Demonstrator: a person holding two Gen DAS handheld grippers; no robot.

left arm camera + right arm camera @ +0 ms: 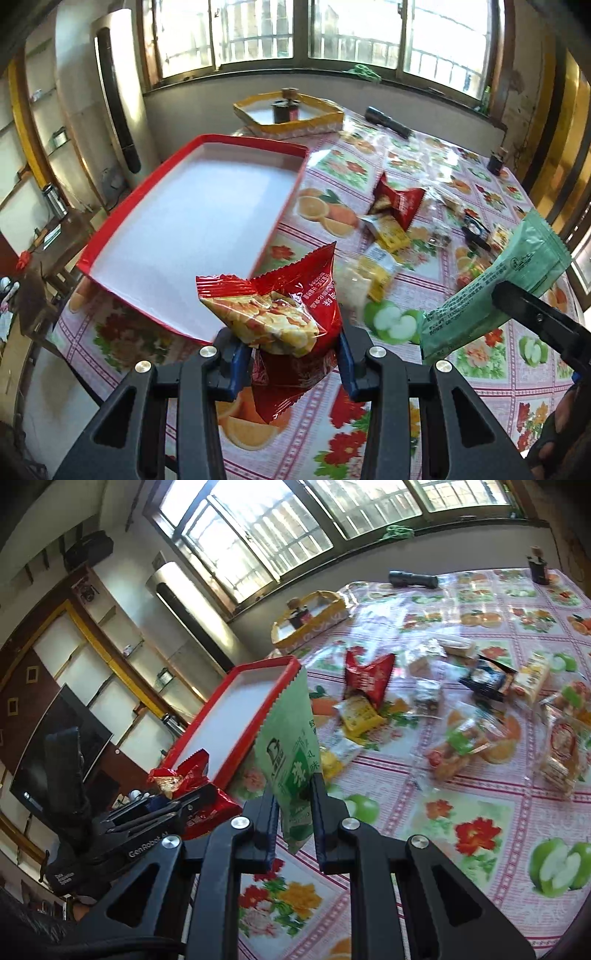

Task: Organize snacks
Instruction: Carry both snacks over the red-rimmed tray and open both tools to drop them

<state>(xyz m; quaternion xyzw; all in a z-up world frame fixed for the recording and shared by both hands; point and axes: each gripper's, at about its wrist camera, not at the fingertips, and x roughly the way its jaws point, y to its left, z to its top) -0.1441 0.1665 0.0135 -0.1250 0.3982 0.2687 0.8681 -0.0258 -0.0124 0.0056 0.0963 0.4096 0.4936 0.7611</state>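
My left gripper is shut on a red snack packet with a clear window, held above the table near the red tray. The tray has a white floor with nothing on it. In the right wrist view my right gripper is shut on a green snack packet that stands upright between the pads. That green packet also shows at the right of the left wrist view. The left gripper with its red packet sits to the left of the right one.
Several loose snack packets lie scattered on the fruit-patterned tablecloth. A yellow tray holding a small dark bottle stands at the far edge. A black flashlight and another dark bottle lie beyond.
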